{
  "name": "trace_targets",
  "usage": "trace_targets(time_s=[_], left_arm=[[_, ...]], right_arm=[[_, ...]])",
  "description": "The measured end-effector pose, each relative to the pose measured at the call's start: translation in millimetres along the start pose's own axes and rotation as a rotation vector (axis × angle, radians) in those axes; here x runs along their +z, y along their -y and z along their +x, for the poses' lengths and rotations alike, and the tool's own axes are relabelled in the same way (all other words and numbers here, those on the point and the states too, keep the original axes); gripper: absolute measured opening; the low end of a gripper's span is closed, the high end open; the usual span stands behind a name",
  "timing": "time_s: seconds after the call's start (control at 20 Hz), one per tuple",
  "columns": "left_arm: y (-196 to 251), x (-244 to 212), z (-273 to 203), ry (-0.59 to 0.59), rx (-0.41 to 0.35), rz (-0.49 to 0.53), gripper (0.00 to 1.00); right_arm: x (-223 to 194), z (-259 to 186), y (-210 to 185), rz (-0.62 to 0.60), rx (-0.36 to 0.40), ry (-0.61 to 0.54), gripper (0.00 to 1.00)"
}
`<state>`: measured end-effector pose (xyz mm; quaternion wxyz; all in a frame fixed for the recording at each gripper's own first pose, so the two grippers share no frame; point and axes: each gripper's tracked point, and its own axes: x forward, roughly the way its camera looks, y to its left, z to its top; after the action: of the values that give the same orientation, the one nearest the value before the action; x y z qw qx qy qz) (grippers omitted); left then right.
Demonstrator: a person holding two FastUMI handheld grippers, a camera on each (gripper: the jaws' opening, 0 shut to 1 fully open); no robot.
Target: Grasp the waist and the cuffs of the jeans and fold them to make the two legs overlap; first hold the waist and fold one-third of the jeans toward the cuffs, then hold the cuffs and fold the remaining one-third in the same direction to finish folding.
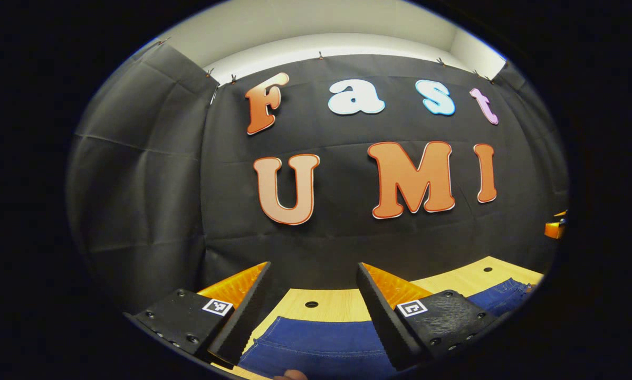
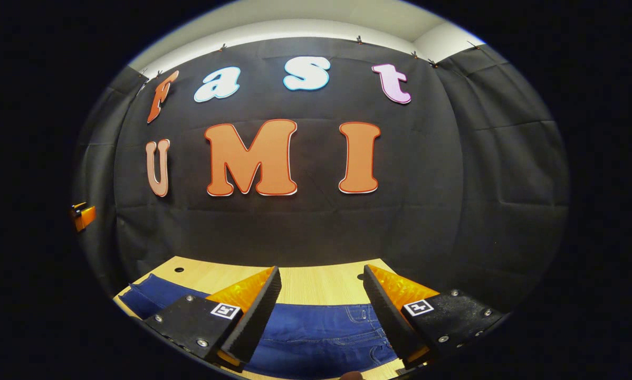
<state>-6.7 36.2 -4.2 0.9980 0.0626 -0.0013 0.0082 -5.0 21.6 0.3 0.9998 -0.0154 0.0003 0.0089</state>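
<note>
Presently: left gripper [image 1: 312,282], wedge fingers with ribbed inner faces, jaws spread, holding nothing. Right gripper [image 2: 321,285], same build, jaws likewise spread and empty. Jeans [image 2: 316,332], blue denim with pale stitching, flat on the table [image 2: 316,282] below both grippers. Table: light wood grain, small round holes.

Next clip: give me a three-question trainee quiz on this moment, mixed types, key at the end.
1. True or false: the left gripper is shut on the jeans.
2. What do the jeans lie on? A) wooden table B) carpet C) metal tray
3. Fill in: the right gripper has its jaws ____, above the jeans.

Key: 1 false, it is open and holds nothing; 2 A, the wooden table; 3 open.
</note>
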Motion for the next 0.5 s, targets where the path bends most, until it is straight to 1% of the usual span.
trace_targets(time_s=[0.1, 0.15, 0.25, 0.3, 0.45, 0.5], left_arm=[[7, -3, 0, -0.003, -0.019, -0.003, 0.95], [9, -4, 2, -0.007, -0.022, -0.005, 0.98], [7, -8, 3, -0.016, -0.023, -0.013, 0.98], [7, -10, 4, -0.020, -0.024, -0.017, 0.98], [-3, -13, 5, -0.022, -0.006, 0.009, 1.00], [-10, -14, 5, -0.023, 0.010, 0.027, 0.99]], right_arm=[[-1, 1, -1, -0.022, 0.000, -0.001, 0.96], [-2, 1, -2, -0.026, 0.003, -0.005, 0.96], [-3, 0, -4, -0.019, 0.011, -0.015, 0.96], [-4, 0, -5, -0.019, 0.013, -0.018, 1.00], [-10, 3, -7, -0.024, 0.018, -0.035, 1.00], [-14, 4, -9, -0.023, 0.025, -0.047, 0.96]])
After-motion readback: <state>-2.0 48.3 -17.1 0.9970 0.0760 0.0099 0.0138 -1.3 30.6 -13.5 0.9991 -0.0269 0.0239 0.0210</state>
